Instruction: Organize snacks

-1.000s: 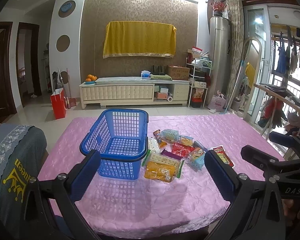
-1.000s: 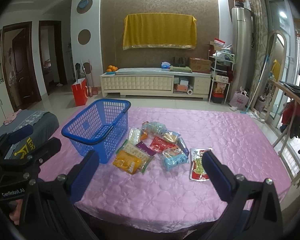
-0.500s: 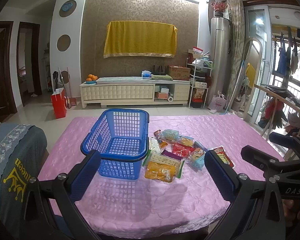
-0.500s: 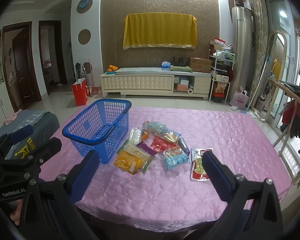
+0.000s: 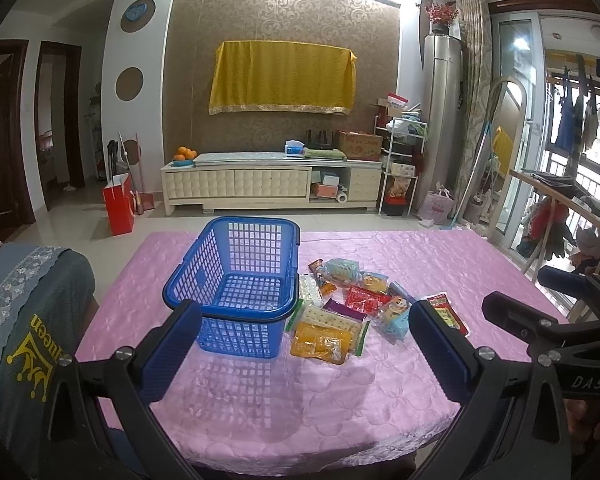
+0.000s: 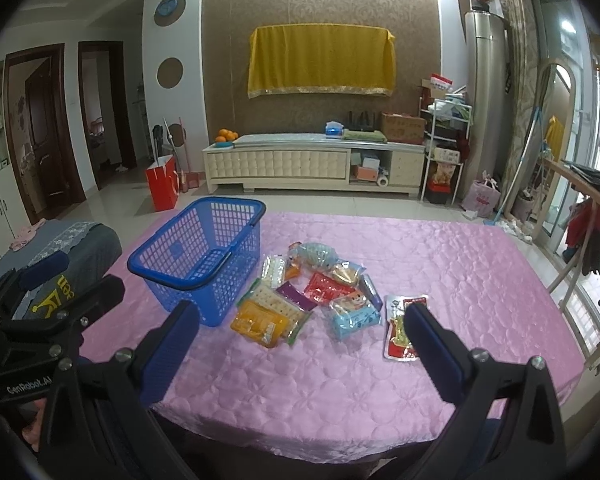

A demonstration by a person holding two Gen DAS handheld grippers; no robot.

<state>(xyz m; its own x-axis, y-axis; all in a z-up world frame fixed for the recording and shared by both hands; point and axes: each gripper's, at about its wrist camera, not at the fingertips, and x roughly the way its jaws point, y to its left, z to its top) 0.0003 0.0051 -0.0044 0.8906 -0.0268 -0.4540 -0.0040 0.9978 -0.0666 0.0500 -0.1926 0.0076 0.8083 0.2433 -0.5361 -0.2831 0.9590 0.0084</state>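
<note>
- Spreading across both views, the tabletop (image 5: 400, 380) wears a quilted pink cloth and carries every task item.
- Standing upright on the left half of the tabletop, the blue plastic basket (image 5: 236, 288) holds nothing, and its dark handle lies folded along the near rim.
- Lying flat just right of the basket, the snack packets (image 6: 312, 296) form a loose cluster, several overlapping, all outside the basket.
- Nearest the front of the cluster sits the orange packet (image 6: 260, 324), partly on top of the green-edged cracker packet (image 6: 278, 304), which reaches almost to the basket's wall.
- To the right of these lies the light-blue packet (image 6: 354, 316), and behind it the red packet (image 6: 326, 288) and a purple packet (image 6: 296, 296).
- Apart from the cluster on its right side lies the red-and-white pouch (image 6: 398, 328), partly hidden by the right tongs' finger.
- Hovering over the near edge of the tabletop, the left tongs (image 5: 300, 340) are spread wide and grip nothing; the basket's near corner shows between the fingers.
- Hovering beside them, the right tongs (image 6: 300, 340) are likewise spread wide and hold nothing, with the front of the snack cluster framed between the blue pads (image 6: 172, 344).
</note>
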